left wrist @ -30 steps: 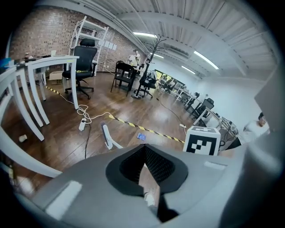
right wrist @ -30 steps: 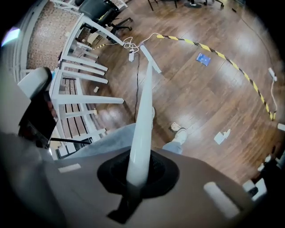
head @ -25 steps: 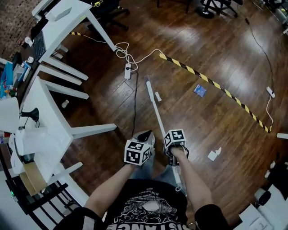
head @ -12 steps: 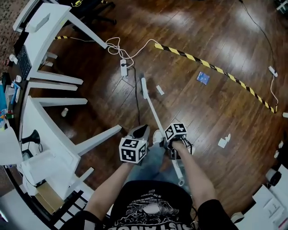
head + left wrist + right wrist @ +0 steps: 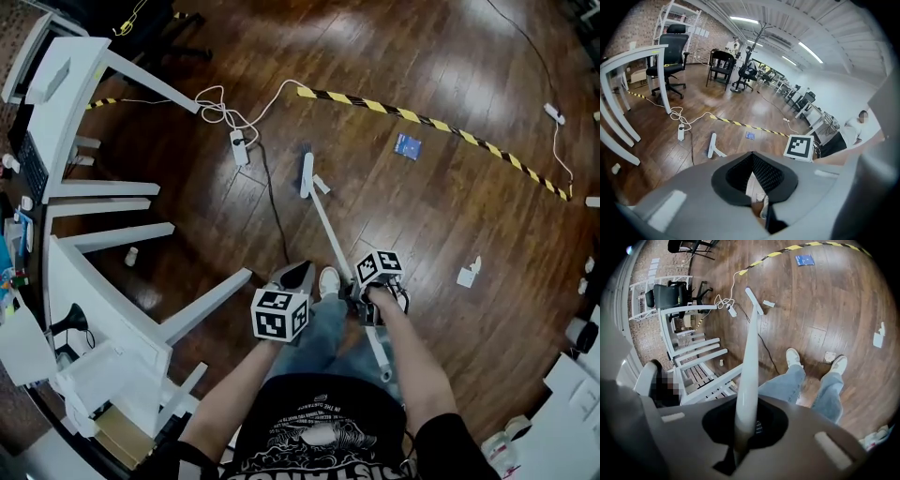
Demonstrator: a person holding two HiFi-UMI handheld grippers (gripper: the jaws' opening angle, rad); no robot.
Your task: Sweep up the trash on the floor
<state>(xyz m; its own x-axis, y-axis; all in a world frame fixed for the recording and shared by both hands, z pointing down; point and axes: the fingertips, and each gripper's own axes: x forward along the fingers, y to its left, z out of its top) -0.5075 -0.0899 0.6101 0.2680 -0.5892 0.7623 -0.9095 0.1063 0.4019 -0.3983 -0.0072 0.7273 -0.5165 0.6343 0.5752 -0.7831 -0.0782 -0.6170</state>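
White paper scrap [image 5: 322, 185] lies beside the head of the long white broom [image 5: 330, 230]. Right gripper [image 5: 744, 422] clamps its handle; left gripper [image 5: 752, 157] is closed, empty

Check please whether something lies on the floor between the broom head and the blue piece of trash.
Nothing visible blocks the way. Only bare wood floor lies between the broom head and the blue piece; a small white scrap lies right beside the head. The power strip and a black cable are on the head's other side.

Glossy dark wood floor [image 5: 450, 216]; smooth, white, plastic-looking broom handle [image 5: 335, 234].
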